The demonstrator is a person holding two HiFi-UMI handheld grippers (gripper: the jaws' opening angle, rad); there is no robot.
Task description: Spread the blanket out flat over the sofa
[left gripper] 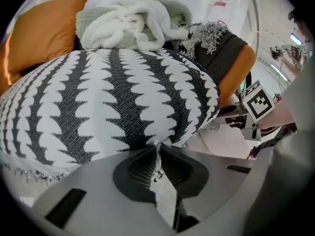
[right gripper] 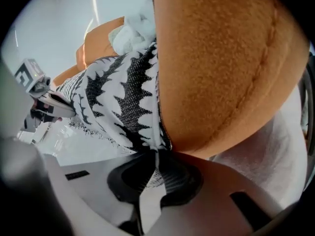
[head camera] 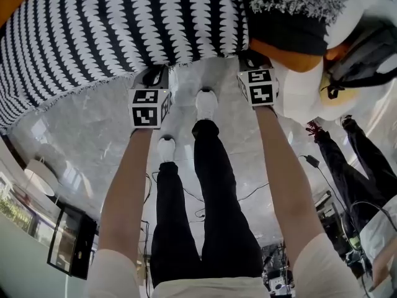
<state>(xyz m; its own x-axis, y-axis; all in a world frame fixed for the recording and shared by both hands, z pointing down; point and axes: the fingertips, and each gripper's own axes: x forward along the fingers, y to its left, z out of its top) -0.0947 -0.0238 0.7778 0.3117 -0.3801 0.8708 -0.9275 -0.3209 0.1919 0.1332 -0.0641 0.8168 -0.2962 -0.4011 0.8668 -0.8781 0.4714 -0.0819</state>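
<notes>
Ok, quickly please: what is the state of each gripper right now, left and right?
The left gripper is closed, holding an edge of the blanket.
The right gripper is closed, holding the blanket too.

The blanket [left gripper: 113, 97] is showing black-and-white saw-toothed stripes. Behind the blanket, a cushion [left gripper: 42, 28] is showing plain orange and a fluffy throw [left gripper: 128, 26] creamy white. Under the blanket's edge, the floor [head camera: 93, 141] is gleaming pale grey marble.

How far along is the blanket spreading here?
Done: left gripper and right gripper each clamp an edge of the blanket. In hand: it hangs bulging between them. Left: laying it flat; the orange cushion and white throw lie uncovered.
</notes>
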